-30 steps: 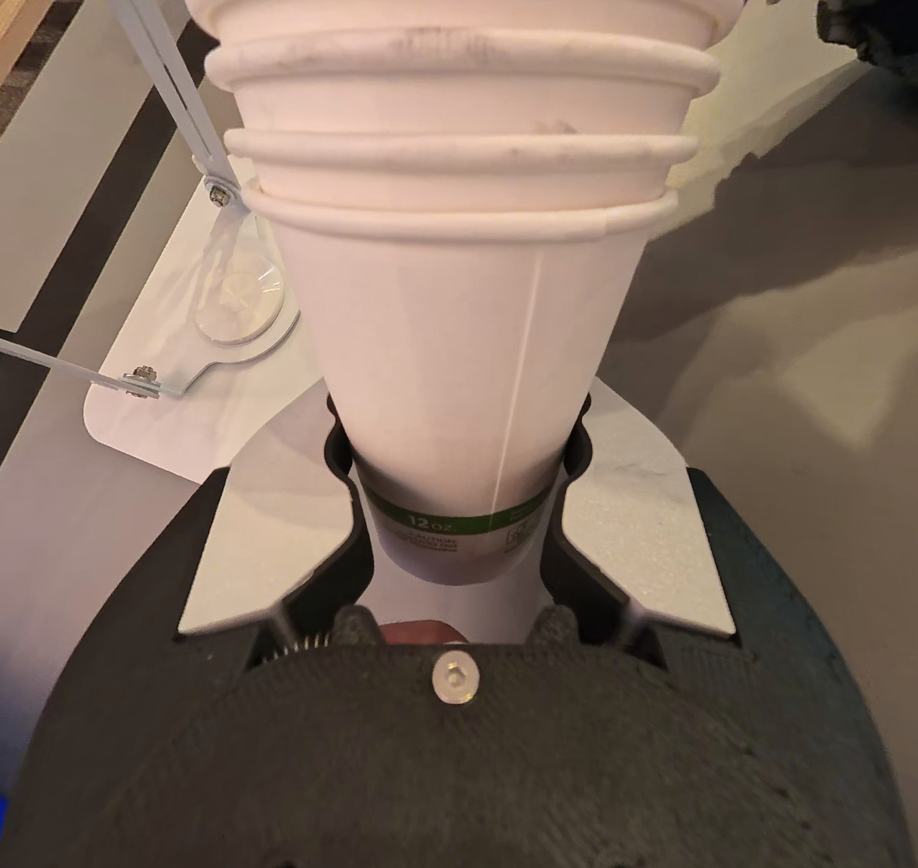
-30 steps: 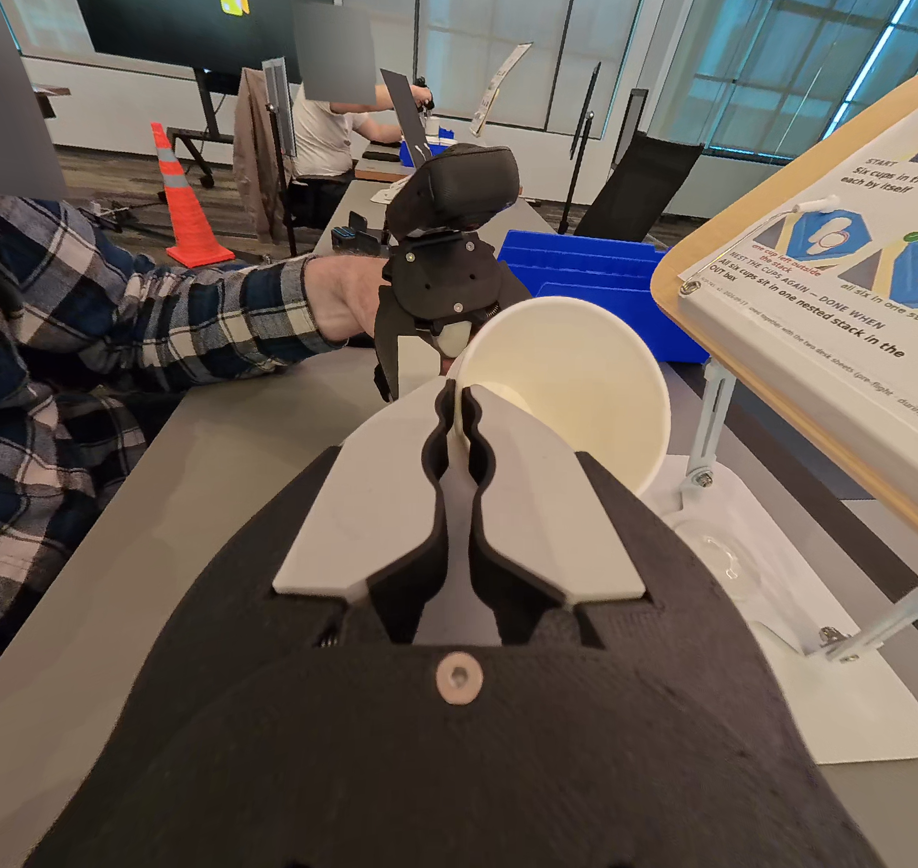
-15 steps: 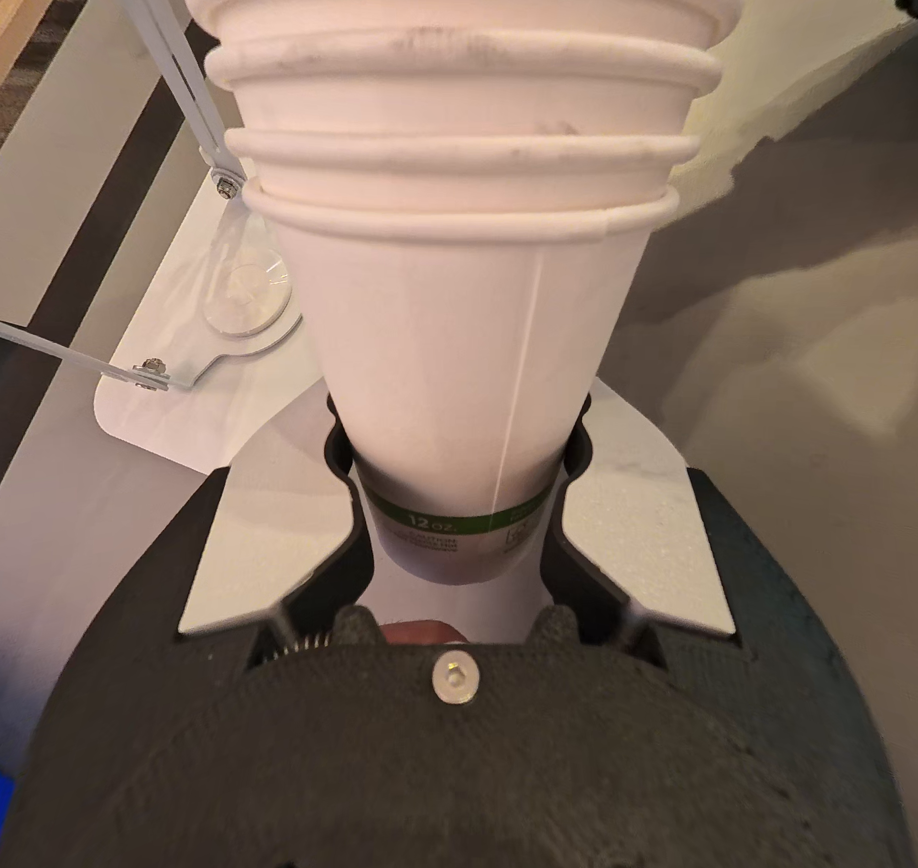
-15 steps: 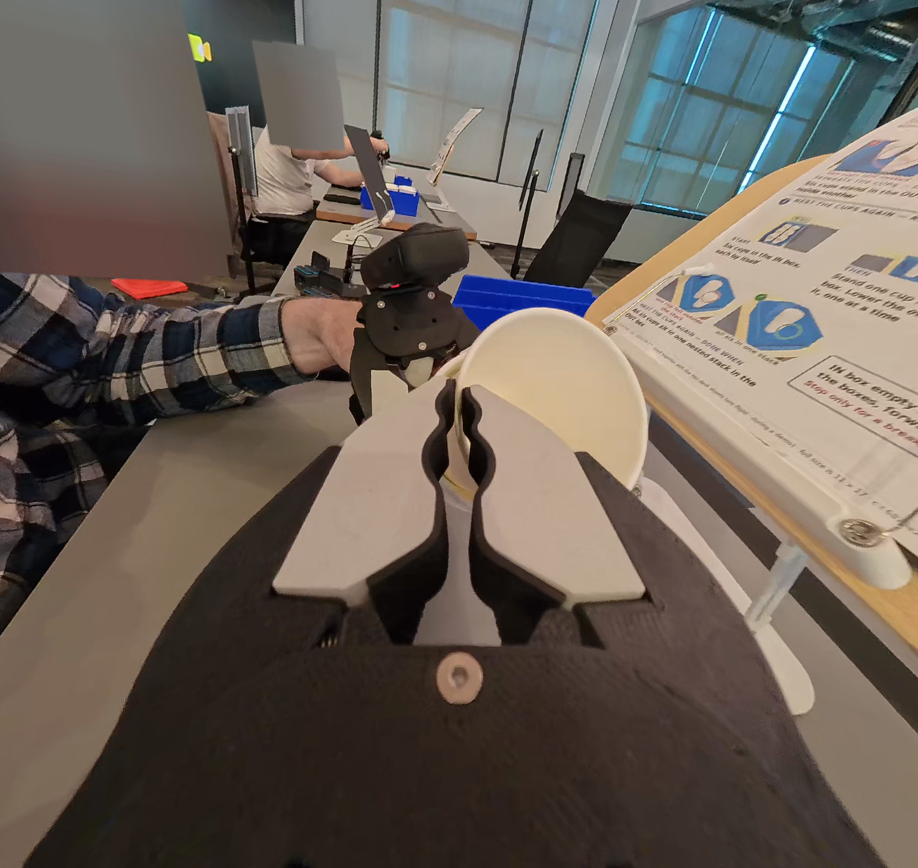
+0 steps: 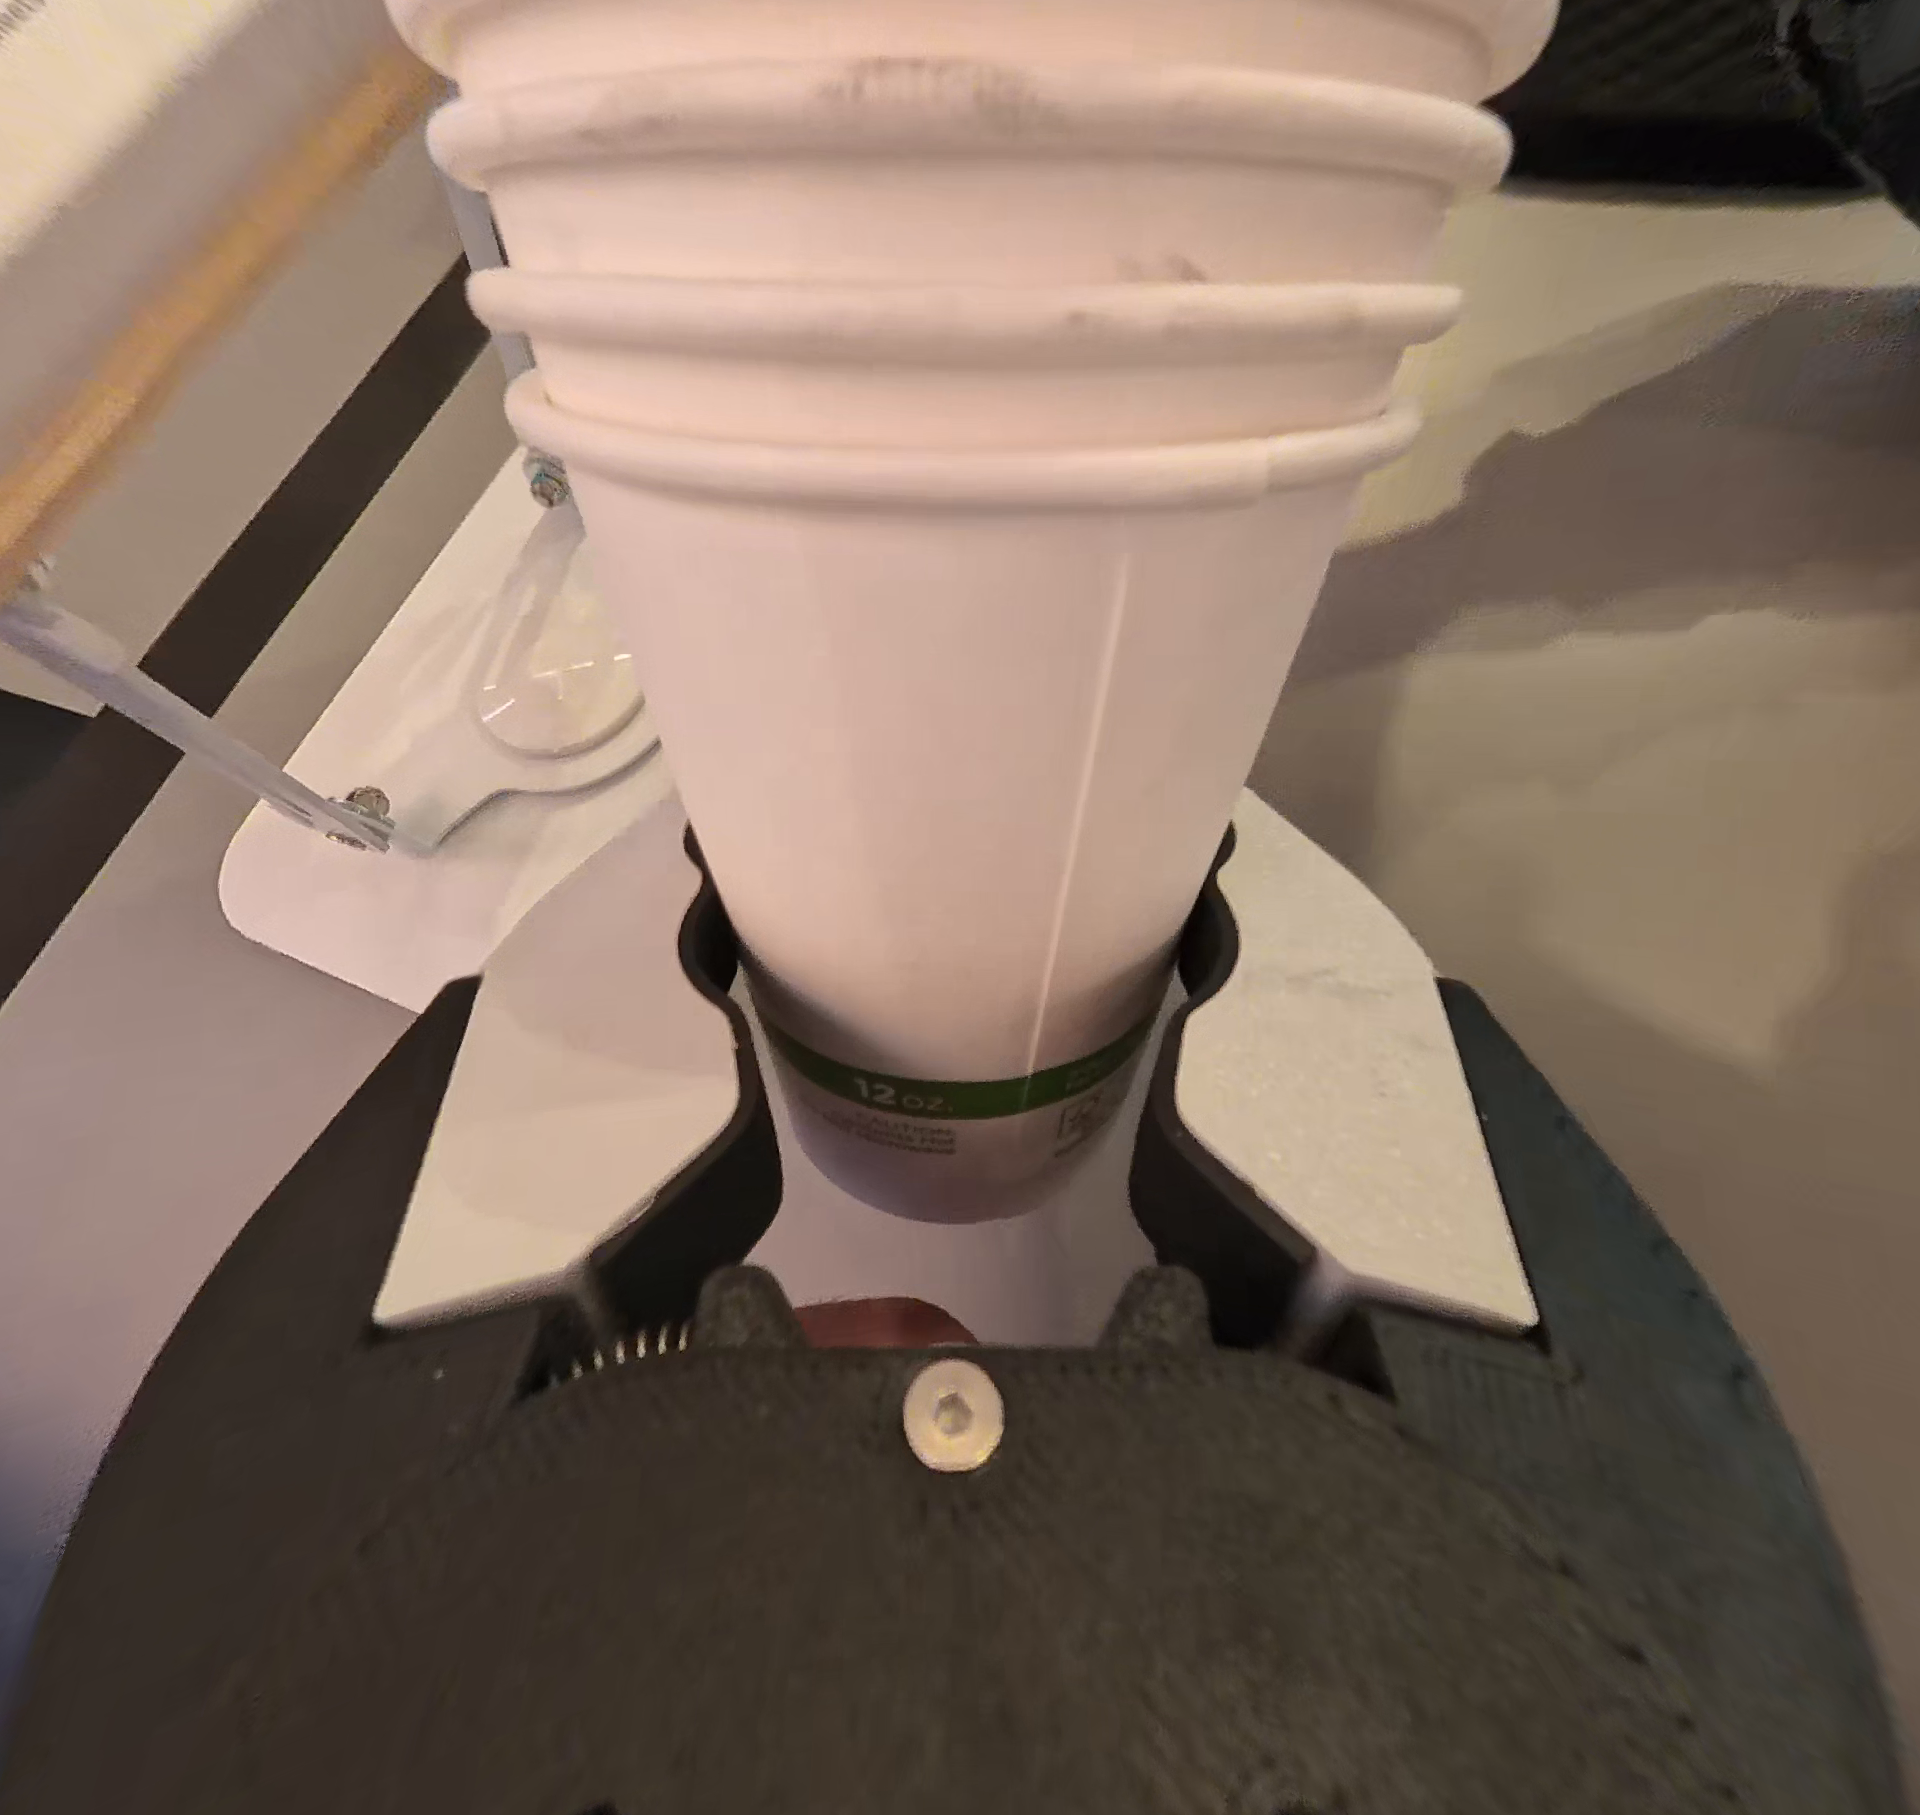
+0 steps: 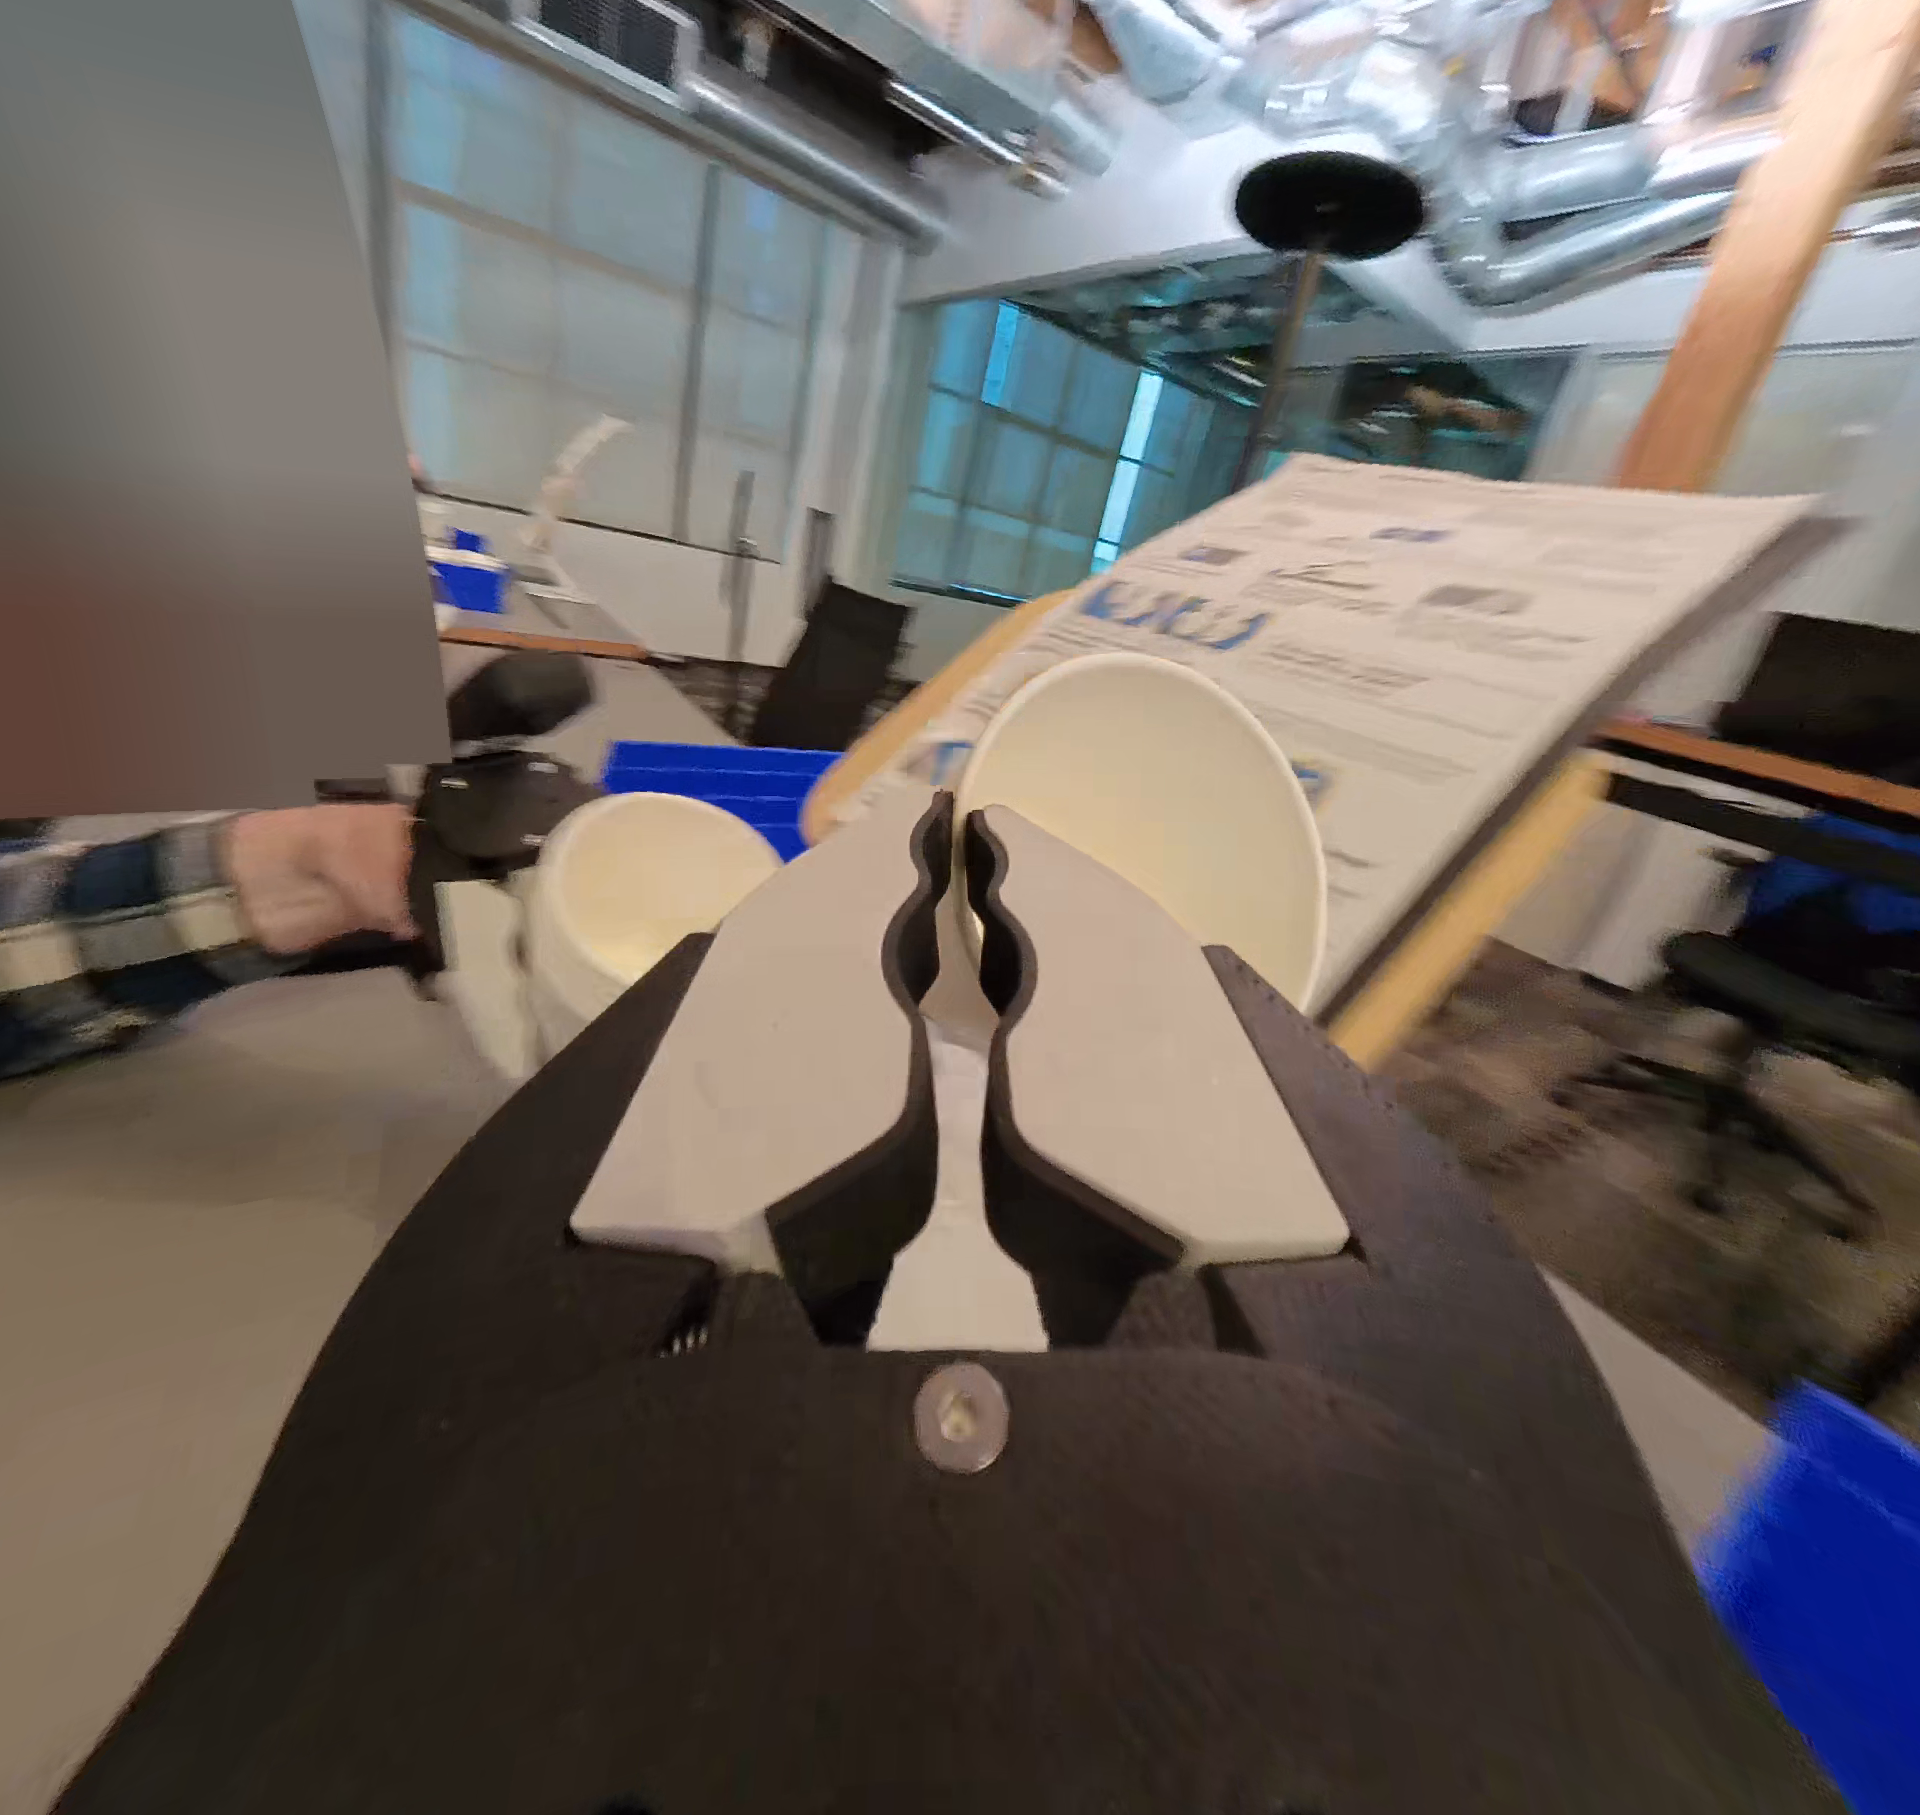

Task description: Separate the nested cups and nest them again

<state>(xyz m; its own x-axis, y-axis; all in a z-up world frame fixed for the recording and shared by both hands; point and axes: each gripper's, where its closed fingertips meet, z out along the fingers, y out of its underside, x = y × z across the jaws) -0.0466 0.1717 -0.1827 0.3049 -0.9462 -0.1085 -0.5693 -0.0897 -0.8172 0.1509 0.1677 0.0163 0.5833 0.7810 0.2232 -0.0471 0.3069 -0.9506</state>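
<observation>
between the two fingers of the left gripper (image 5: 961, 944) sits the narrow base of a stack of white paper cups (image 5: 956, 622); four rolled rims can be counted above the fingers, with more of the stack running past the top of the view; the black pads (image 5: 712, 944) press on both sides of the bottom cup just above its green band, so the jaws stand wide and clamp the stack; in the right wrist view a hand (image 6: 312, 882) in a plaid sleeve holds this gripper out to the left of the right fingers, the stack's open mouth tipped toward the camera; the right gripper (image 6: 958, 830) has its fingers nearly together, pinching the rim wall of one single white cup (image 6: 1143, 830), one finger outside and one inside; that cup is raised clear of the stack, its mouth facing the camera, just ahead and right of the fingertips; behind it one slanted instruction board (image 6: 1455, 622); one blue bin (image 6: 717, 778) beyond the stack.
</observation>
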